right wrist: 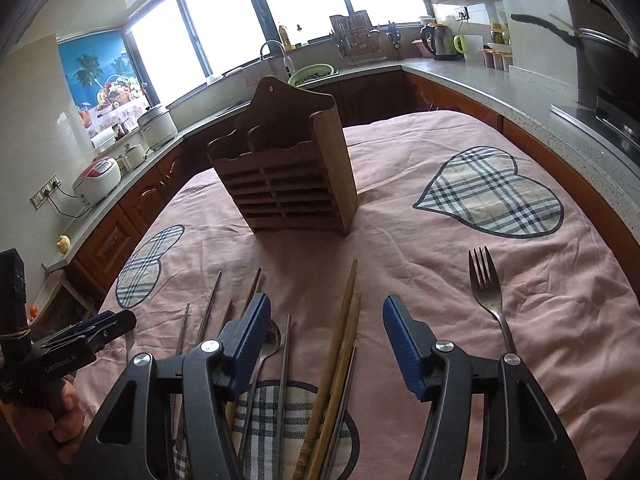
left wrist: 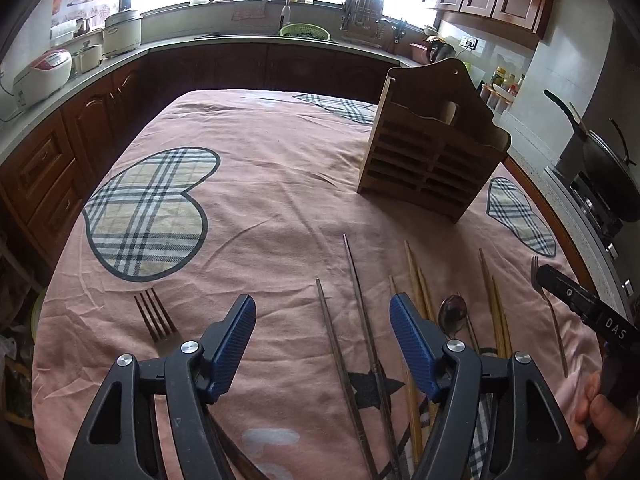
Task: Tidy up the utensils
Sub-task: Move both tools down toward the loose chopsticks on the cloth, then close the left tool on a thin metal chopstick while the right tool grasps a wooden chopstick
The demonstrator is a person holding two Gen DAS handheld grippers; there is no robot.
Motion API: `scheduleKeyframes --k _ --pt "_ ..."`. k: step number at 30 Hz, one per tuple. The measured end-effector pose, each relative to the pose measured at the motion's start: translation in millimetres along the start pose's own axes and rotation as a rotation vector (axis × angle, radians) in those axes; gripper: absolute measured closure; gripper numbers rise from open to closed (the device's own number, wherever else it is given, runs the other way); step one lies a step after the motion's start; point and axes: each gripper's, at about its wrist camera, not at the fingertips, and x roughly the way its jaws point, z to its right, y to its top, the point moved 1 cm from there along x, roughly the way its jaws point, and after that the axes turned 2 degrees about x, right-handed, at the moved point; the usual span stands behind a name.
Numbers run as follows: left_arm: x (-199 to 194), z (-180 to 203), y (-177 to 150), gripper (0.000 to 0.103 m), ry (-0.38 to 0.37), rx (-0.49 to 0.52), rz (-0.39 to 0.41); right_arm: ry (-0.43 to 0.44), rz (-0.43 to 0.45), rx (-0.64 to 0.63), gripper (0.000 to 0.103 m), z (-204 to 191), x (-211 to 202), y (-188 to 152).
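A wooden utensil holder (left wrist: 430,156) stands upright on the pink tablecloth; it also shows in the right wrist view (right wrist: 288,180). My left gripper (left wrist: 322,316) is open and empty above metal chopsticks (left wrist: 360,304). A fork (left wrist: 156,320) lies to its left, wooden chopsticks (left wrist: 418,280), a spoon (left wrist: 453,314) and another fork (left wrist: 550,308) to its right. My right gripper (right wrist: 324,320) is open and empty above wooden chopsticks (right wrist: 344,328). A spoon (right wrist: 268,344) and metal chopsticks (right wrist: 210,308) lie to its left, a fork (right wrist: 486,284) to its right.
The pink tablecloth (left wrist: 260,208) with plaid hearts covers the table. Kitchen counters with rice cookers (left wrist: 44,70), a sink and a wok (left wrist: 612,168) surround it. The right gripper's body (left wrist: 580,304) shows at the left view's right edge; the left gripper's body (right wrist: 80,340) shows at the right view's left edge.
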Motion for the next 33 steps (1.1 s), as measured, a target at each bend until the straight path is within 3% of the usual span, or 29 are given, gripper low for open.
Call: scheduleKeyframes --k 7,15,16,17,18,19,20,26,33 --pt "57 13 32 0.047 0.004 0.050 -0.090 -0.008 -0.098 0.016 0.057 9 51 21" --pt "119 17 45 0.062 0.007 0.062 -0.210 -0.009 -0.186 0.008 0.068 9 100 29" --pt "120 20 46 0.063 0.019 0.076 -0.196 -0.015 -0.184 0.002 0.070 8 103 29" --pt "124 22 47 0.068 0.022 0.087 -0.199 -0.024 -0.181 -0.008 0.073 7 104 30" --pt "125 24 47 0.081 0.026 0.097 -0.193 -0.027 -0.184 -0.014 0.076 6 105 31" --pt "128 25 47 0.090 0.026 0.105 -0.195 -0.026 -0.186 -0.016 0.085 6 106 32" --pt "129 26 47 0.097 0.016 0.107 -0.197 -0.025 -0.190 -0.016 0.097 6 107 31" --pt "121 23 47 0.099 -0.052 0.072 -0.189 0.033 -0.175 0.019 0.097 6 99 33" --pt "53 15 48 0.100 -0.144 0.024 -0.110 0.103 -0.108 0.021 0.098 -5 55 47"
